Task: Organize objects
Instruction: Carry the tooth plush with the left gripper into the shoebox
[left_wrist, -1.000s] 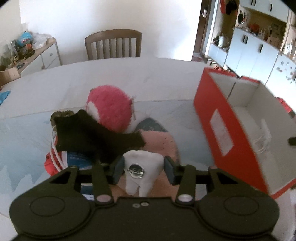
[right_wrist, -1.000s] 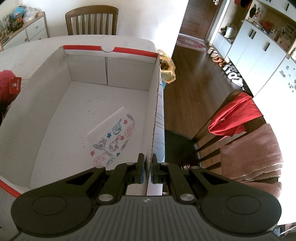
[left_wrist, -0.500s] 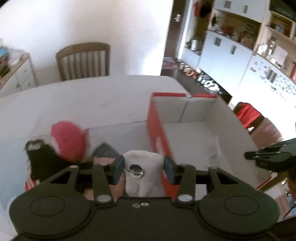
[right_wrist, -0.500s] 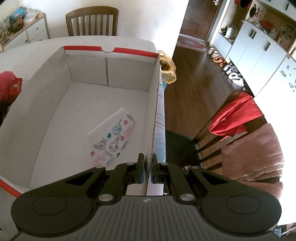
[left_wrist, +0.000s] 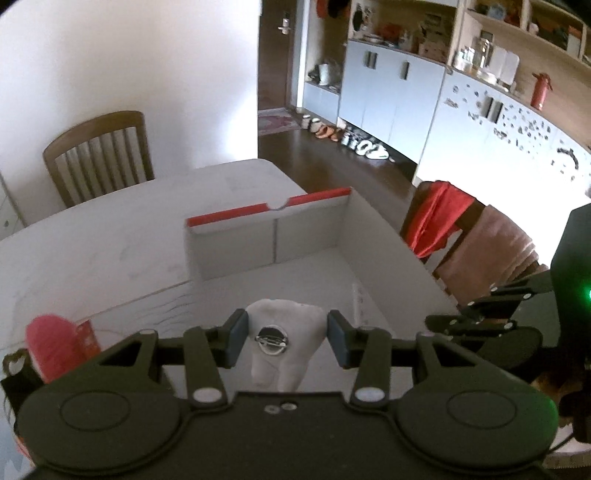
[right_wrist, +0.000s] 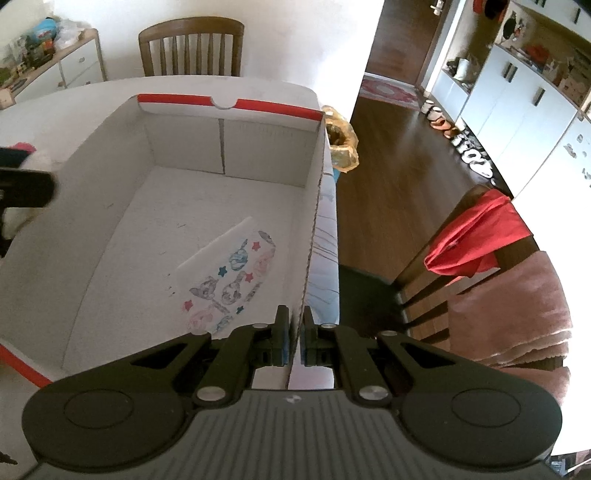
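My left gripper (left_wrist: 286, 338) is shut on a white tooth-shaped plush (left_wrist: 282, 347) with a metal pin on it, held above the near-left edge of the open red-and-white cardboard box (left_wrist: 266, 232). My right gripper (right_wrist: 294, 338) is shut on the box's right wall (right_wrist: 314, 229) at its near end. A flat white packet with cartoon prints and stars (right_wrist: 229, 273) lies on the box floor. The left gripper shows as a dark shape at the left edge of the right wrist view (right_wrist: 24, 188). A red plush (left_wrist: 51, 347) lies on the table left of the box.
The white table (left_wrist: 110, 236) carries the box. A wooden chair (left_wrist: 98, 155) stands at its far side. Another chair draped with a red cloth (right_wrist: 476, 236) and a pink towel (right_wrist: 517, 310) stands right of the box. A yellow-brown bag (right_wrist: 341, 146) sits past the box's far right corner.
My left gripper has carried the tooth plush up and right, from over the pile of toys to above the box. The right gripper has stayed clamped on the box wall.
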